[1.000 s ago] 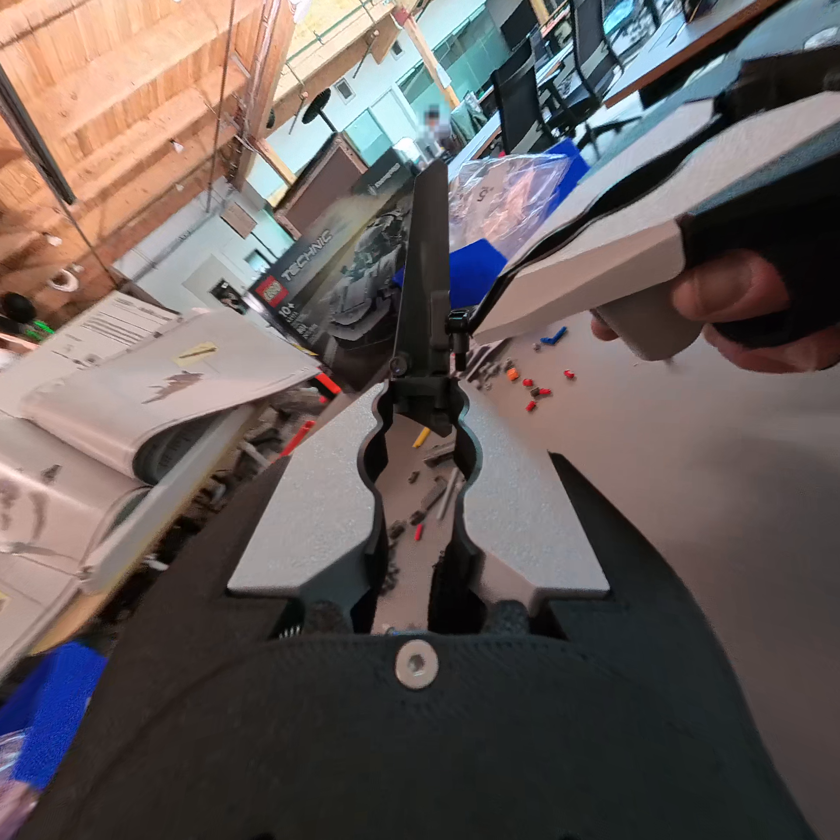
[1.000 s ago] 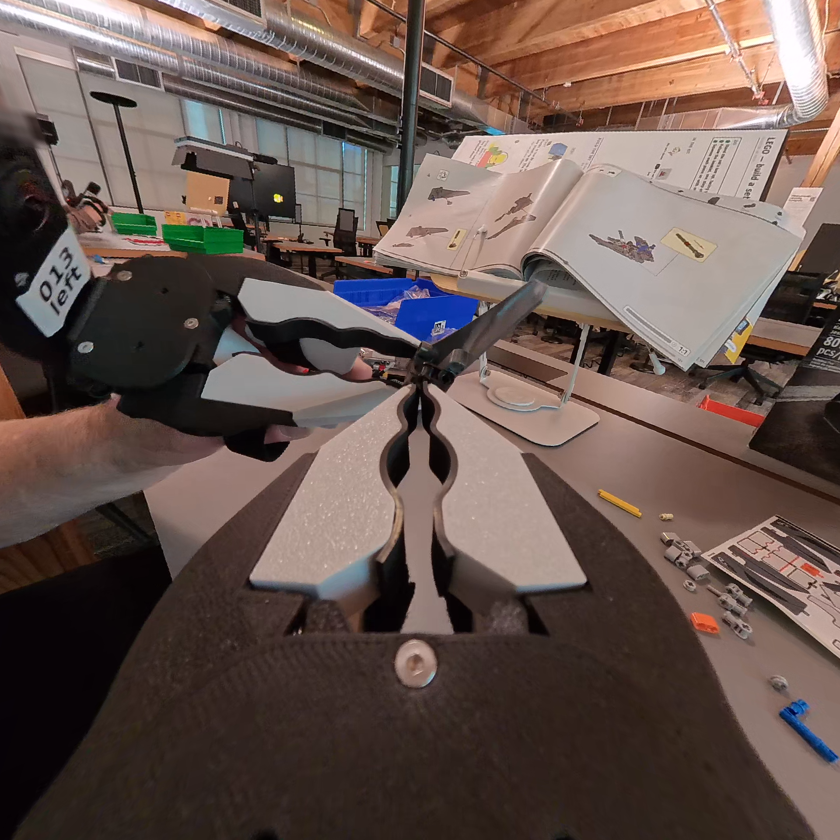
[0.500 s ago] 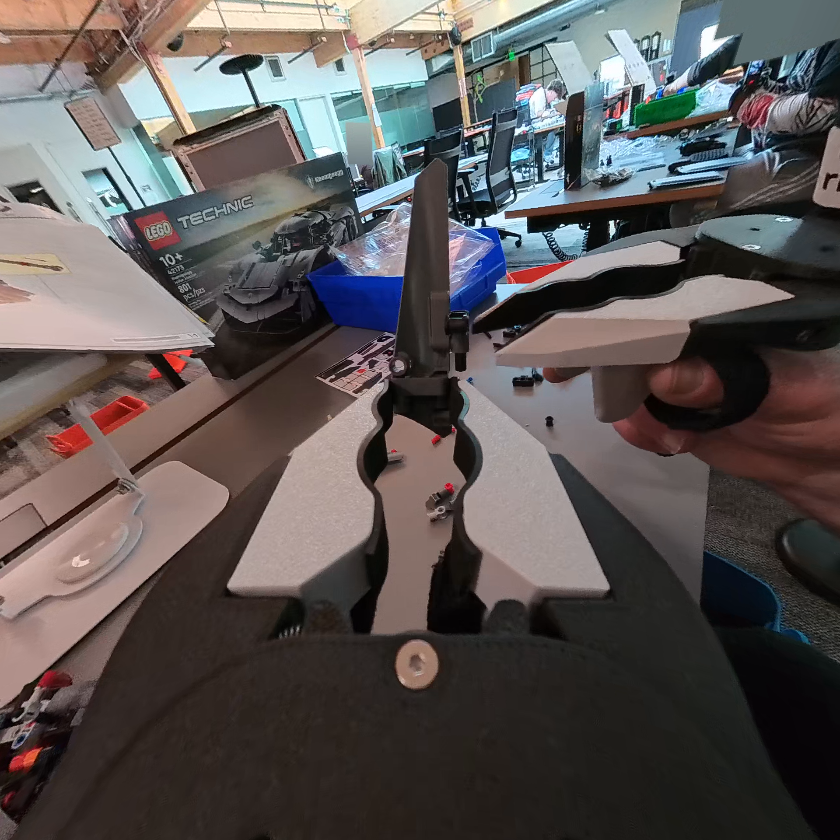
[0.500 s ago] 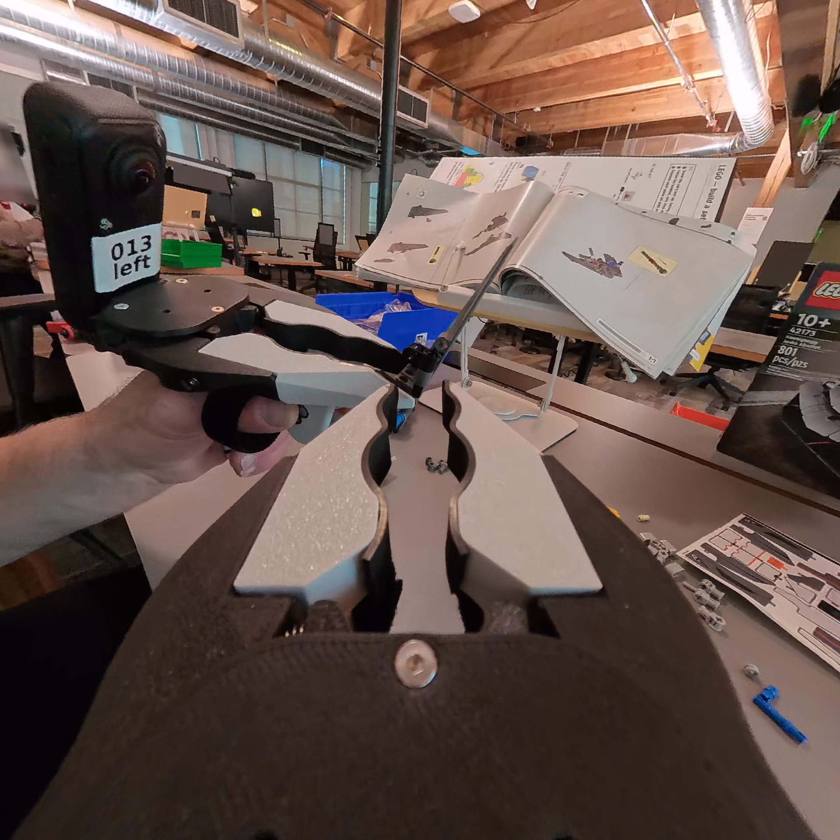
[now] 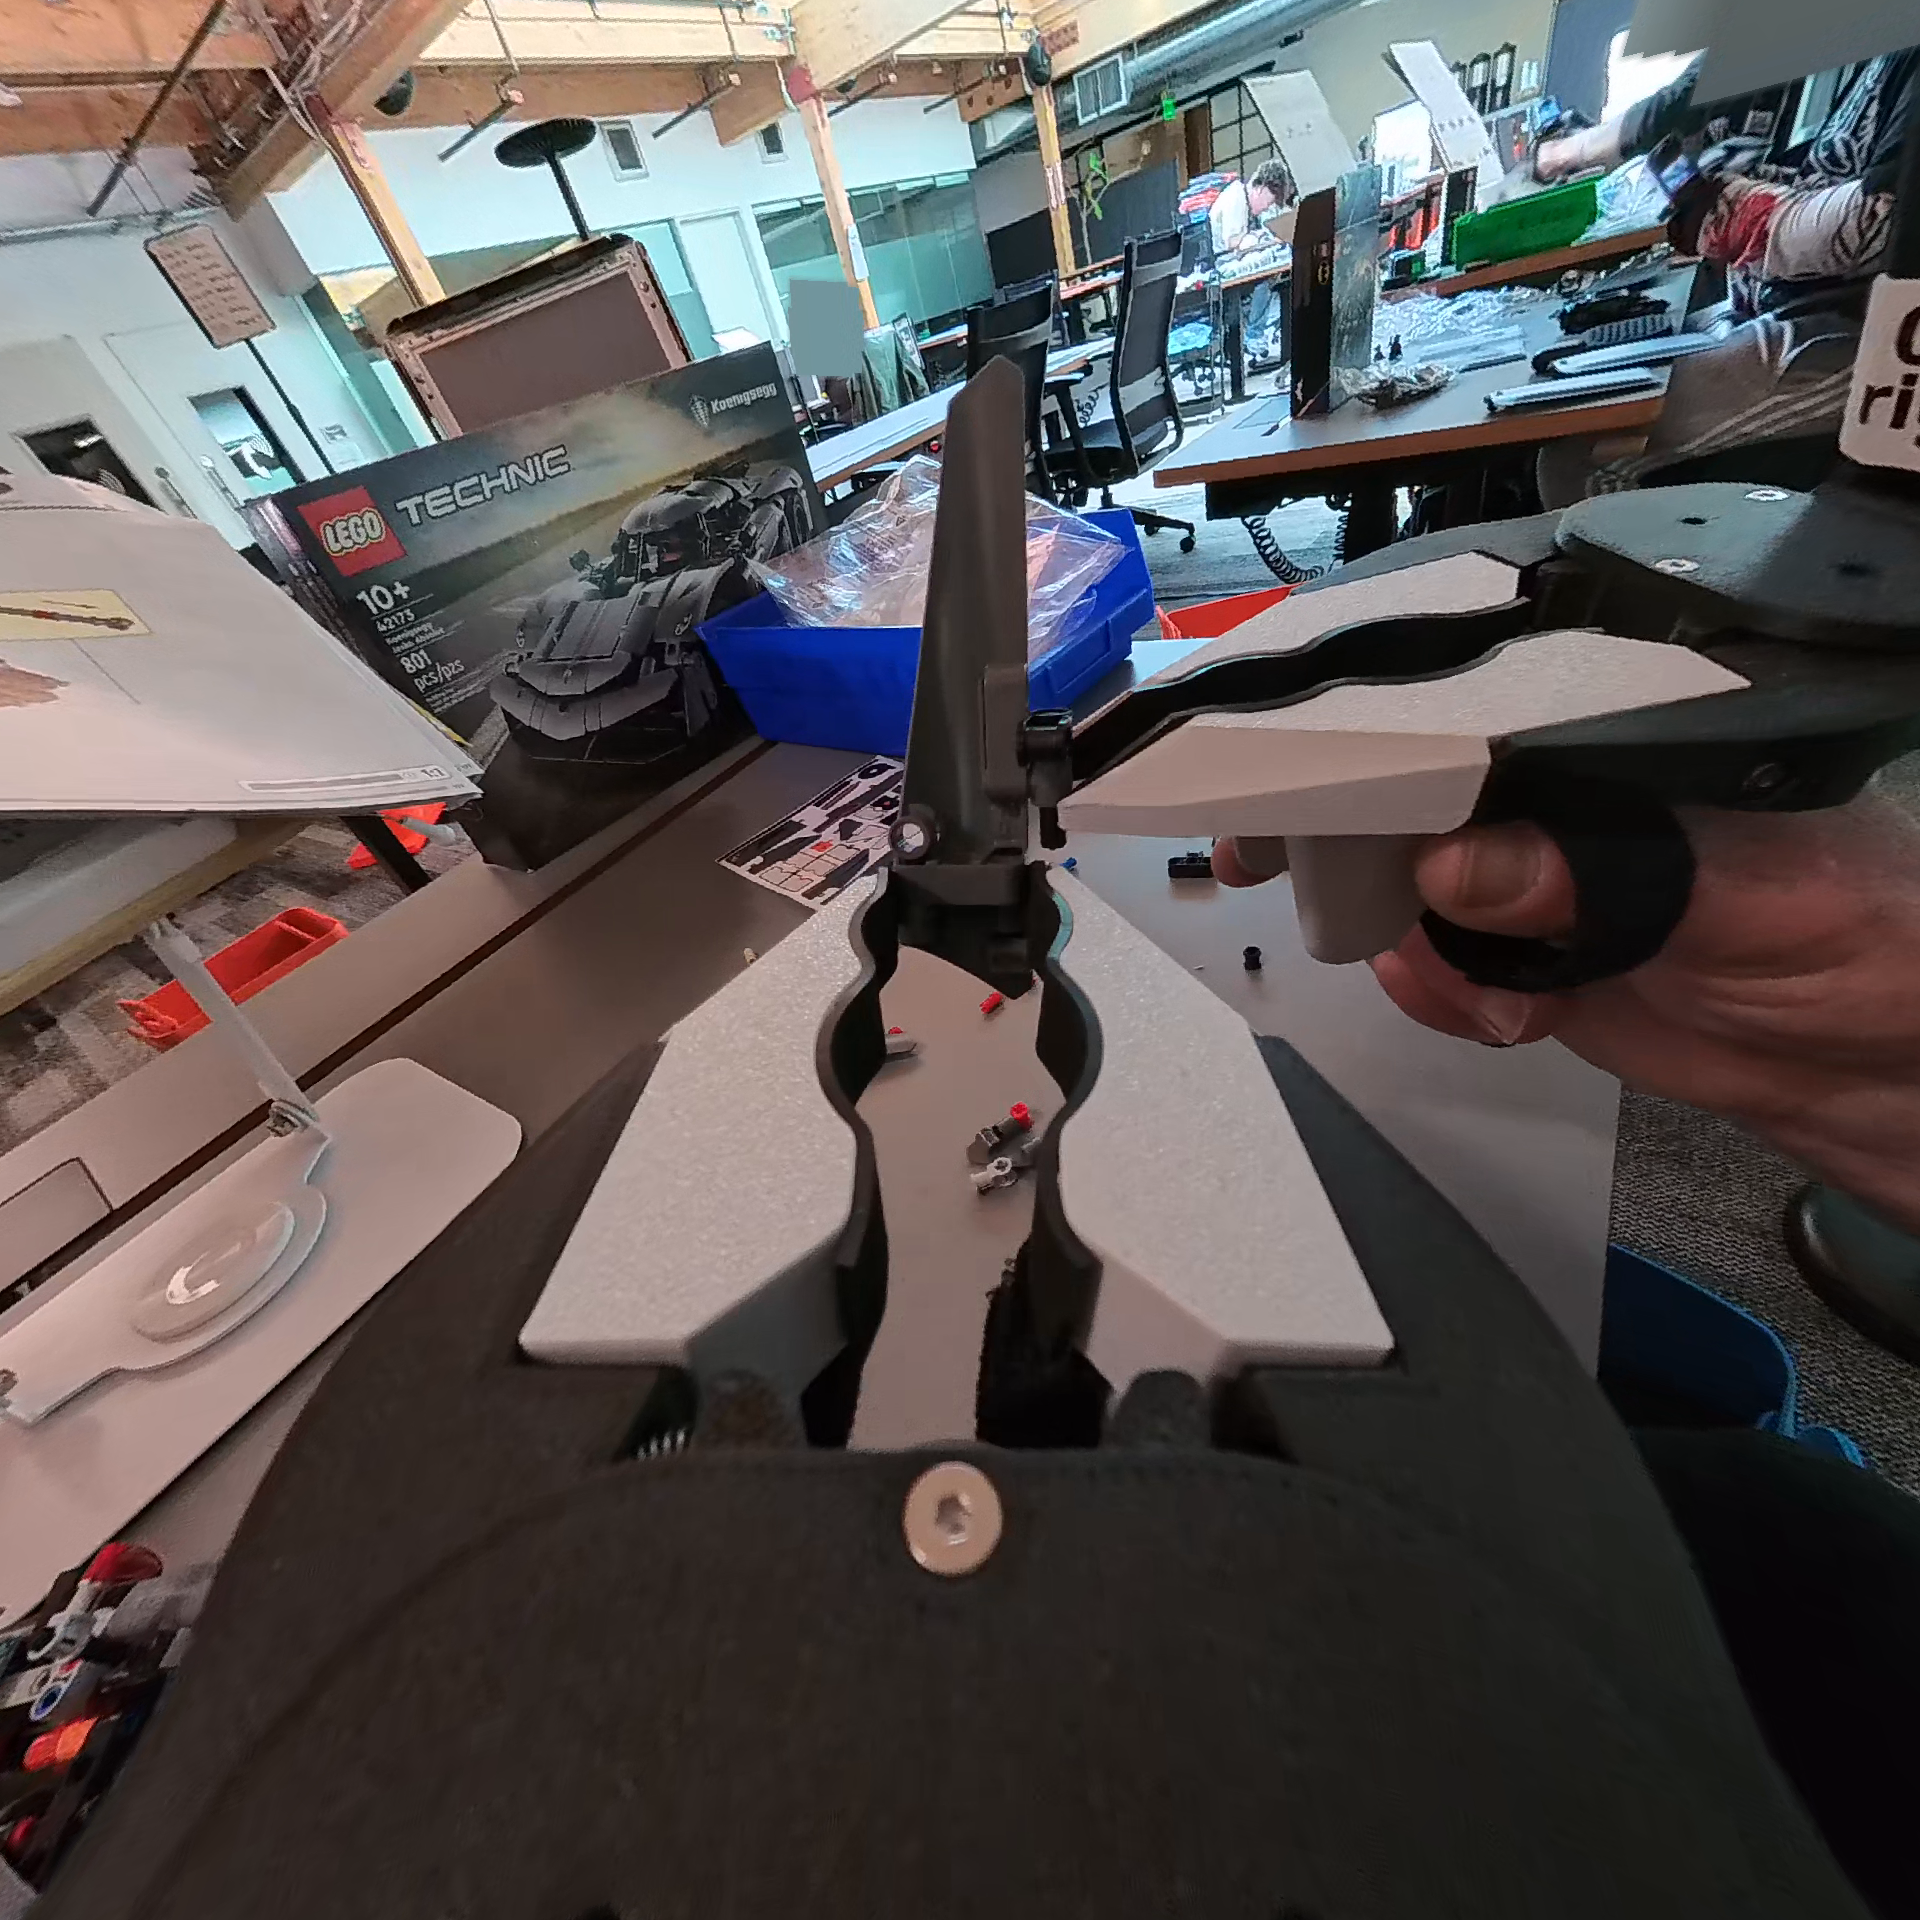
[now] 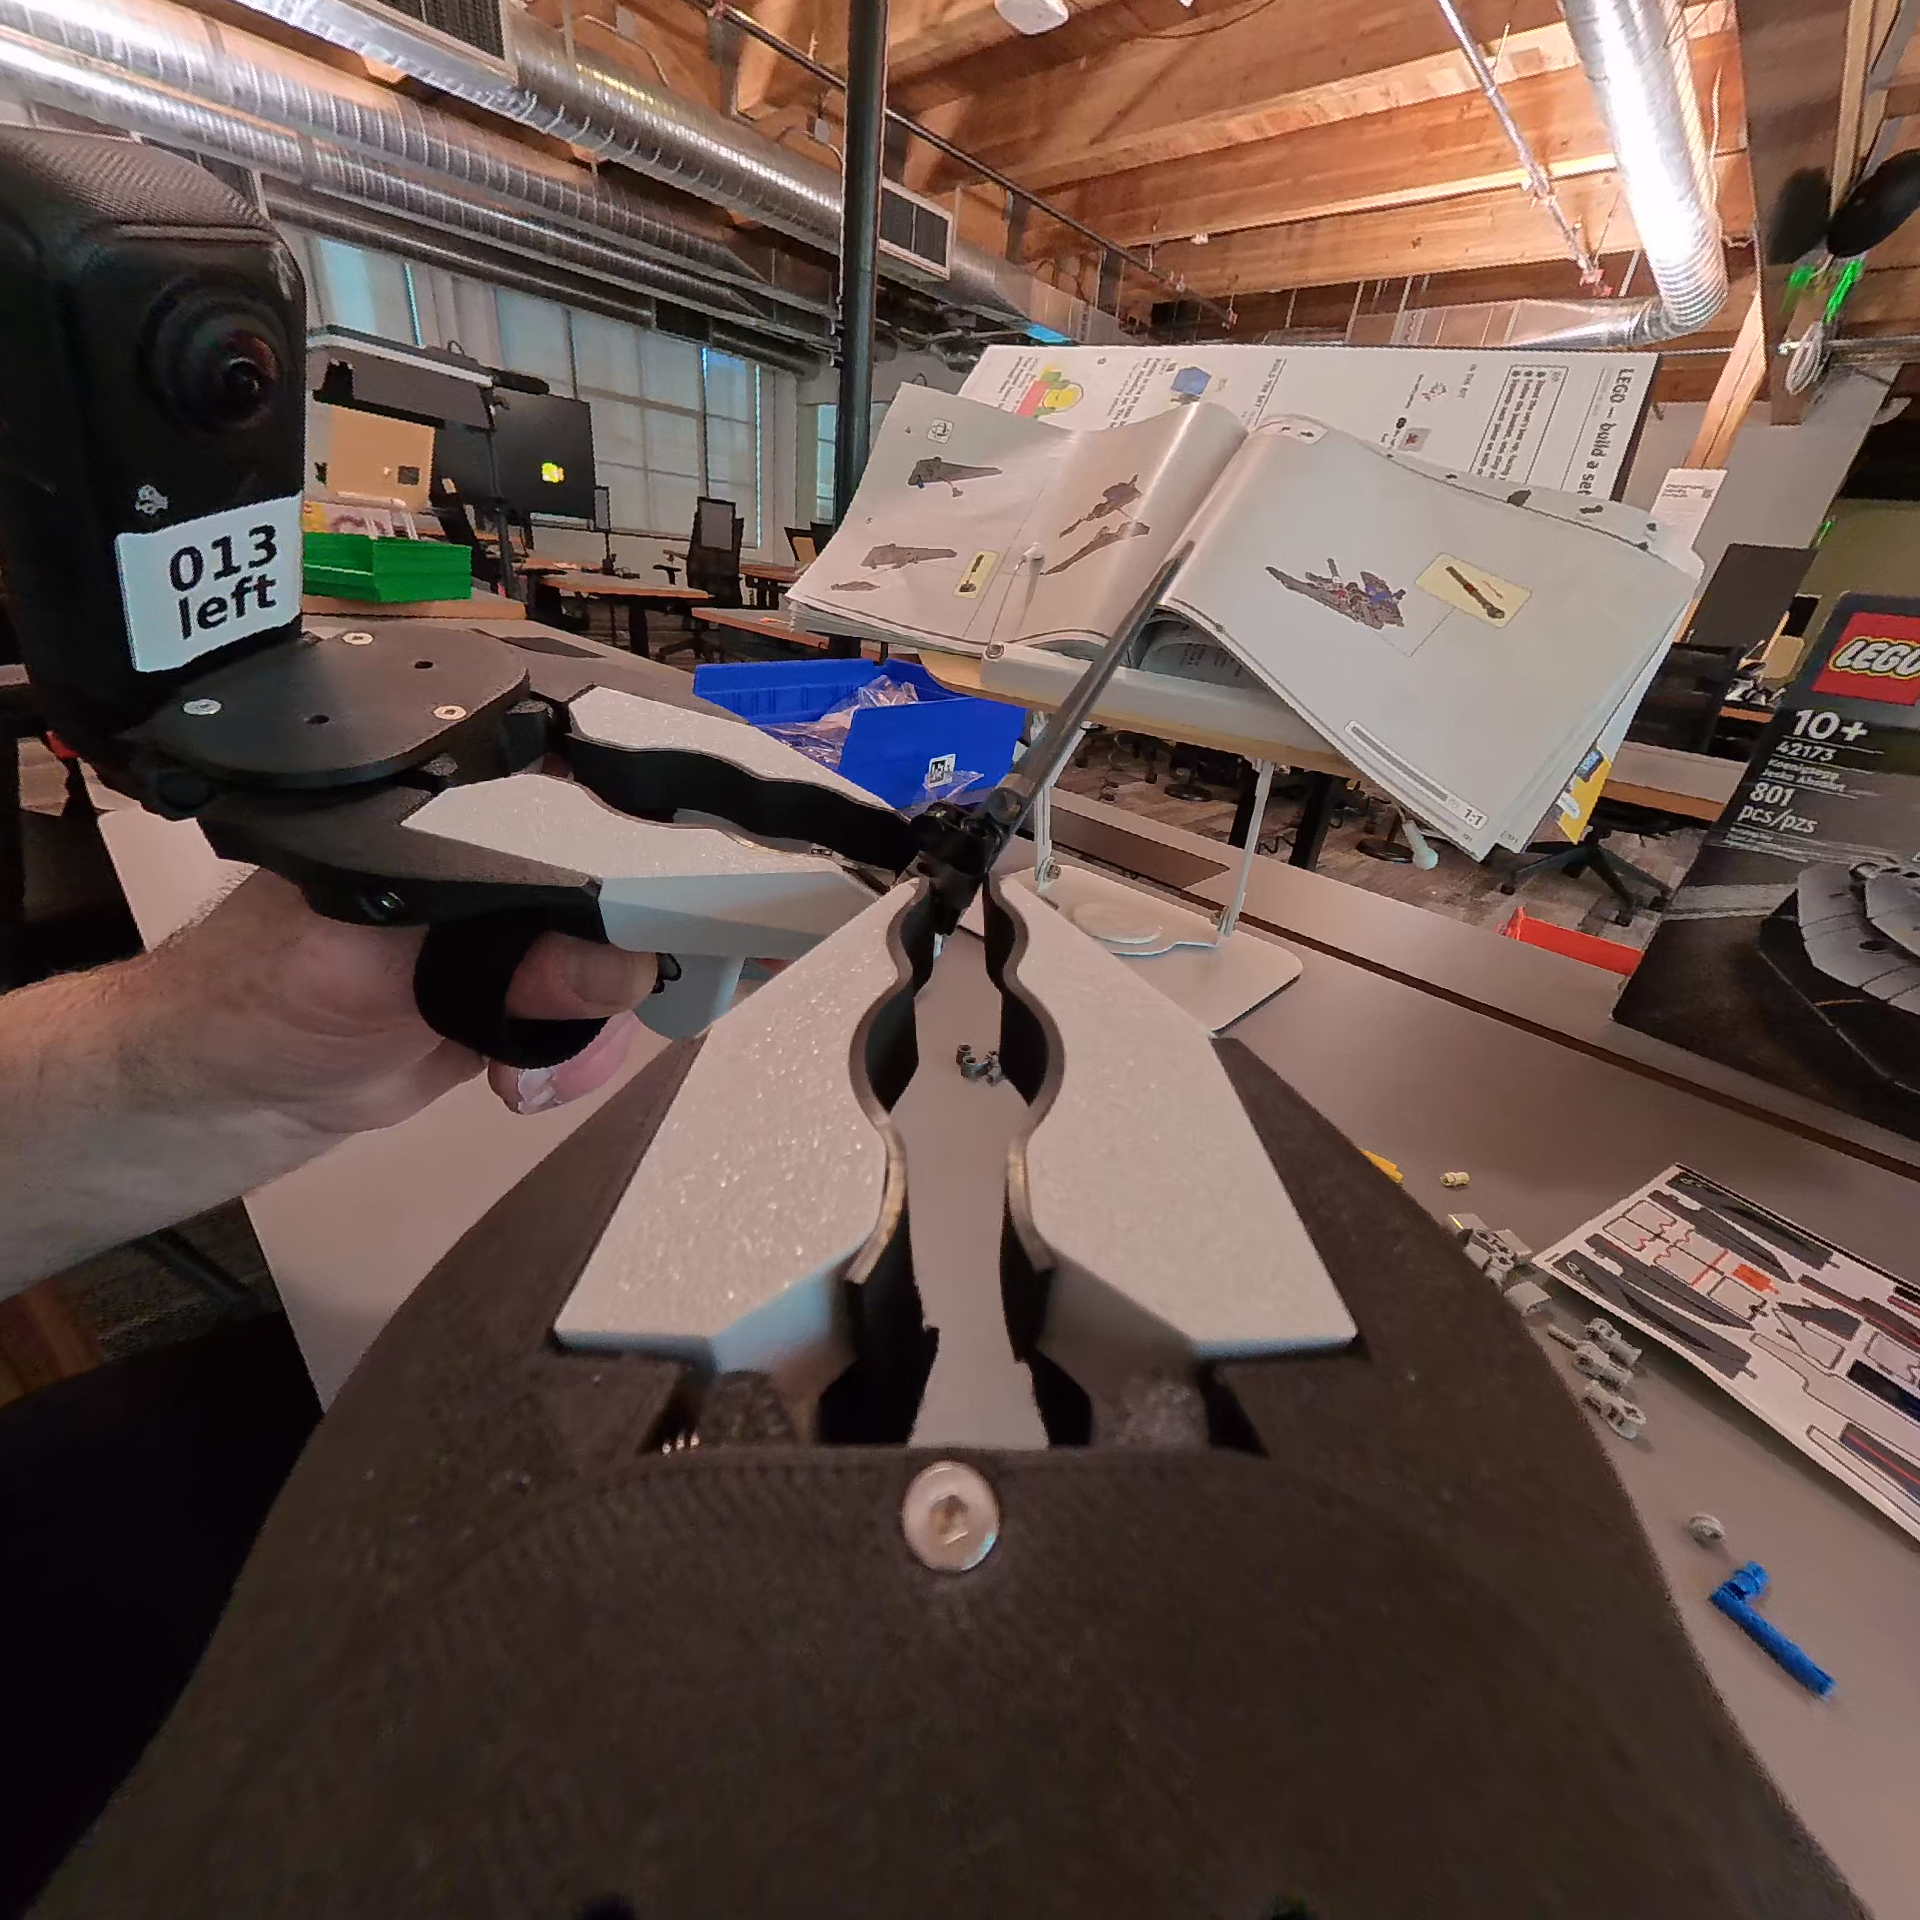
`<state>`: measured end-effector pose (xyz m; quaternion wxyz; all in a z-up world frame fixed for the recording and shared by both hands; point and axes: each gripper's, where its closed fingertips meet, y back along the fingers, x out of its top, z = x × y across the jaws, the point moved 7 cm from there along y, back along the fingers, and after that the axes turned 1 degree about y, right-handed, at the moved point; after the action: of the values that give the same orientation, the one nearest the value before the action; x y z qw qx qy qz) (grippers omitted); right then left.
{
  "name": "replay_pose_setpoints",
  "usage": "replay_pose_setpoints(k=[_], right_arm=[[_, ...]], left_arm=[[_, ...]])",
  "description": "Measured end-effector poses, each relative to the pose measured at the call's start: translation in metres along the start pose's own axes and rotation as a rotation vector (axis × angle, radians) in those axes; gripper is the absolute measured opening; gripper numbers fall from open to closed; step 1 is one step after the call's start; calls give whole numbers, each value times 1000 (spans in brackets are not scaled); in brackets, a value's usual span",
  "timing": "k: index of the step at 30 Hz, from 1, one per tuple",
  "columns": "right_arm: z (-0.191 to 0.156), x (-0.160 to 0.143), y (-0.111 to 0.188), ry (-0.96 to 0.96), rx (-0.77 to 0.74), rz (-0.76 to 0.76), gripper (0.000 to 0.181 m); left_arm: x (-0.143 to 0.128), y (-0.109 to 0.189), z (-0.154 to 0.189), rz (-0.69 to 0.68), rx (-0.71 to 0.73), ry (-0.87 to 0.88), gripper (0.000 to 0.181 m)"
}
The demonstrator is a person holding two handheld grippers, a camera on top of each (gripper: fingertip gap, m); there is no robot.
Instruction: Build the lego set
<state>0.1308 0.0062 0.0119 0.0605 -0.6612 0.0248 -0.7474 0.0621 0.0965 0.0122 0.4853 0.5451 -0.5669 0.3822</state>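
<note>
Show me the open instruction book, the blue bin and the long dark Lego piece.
instruction book (image 6: pixel 1351 561), right wrist view, right-hand page.
blue bin (image 5: pixel 831 675), left wrist view, front wall.
dark Lego piece (image 5: pixel 971 582), left wrist view, mid-blade.

We are looking at two matching handheld grippers: the left gripper (image 5: pixel 961 914) and right gripper (image 6: pixel 951 894) are each showing pale grey wavy-edged fingers, a textured black body, one silver screw, a black trigger loop and a white label.

Left gripper (image 5: pixel 961 904) raised off the table, jaws clamped on a dark part. Right gripper (image 6: pixel 951 883) comes in from its right, tips meeting the left's, jaws nearly closed. A hand (image 5: pixel 1662 987) squeezes each trigger.
</note>
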Motion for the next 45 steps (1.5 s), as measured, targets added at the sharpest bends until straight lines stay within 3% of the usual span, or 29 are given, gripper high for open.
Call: replay_pose_setpoints(k=[23, 45], right_arm=[[-3, 2, -1, 162, -49, -63, 4], [-4, -3, -11, 329, -65, -153, 4]], left_arm=[[2, -2, 1, -40, 42, -82, 21], [-1, -3, -8, -166, 40, -103, 21]])
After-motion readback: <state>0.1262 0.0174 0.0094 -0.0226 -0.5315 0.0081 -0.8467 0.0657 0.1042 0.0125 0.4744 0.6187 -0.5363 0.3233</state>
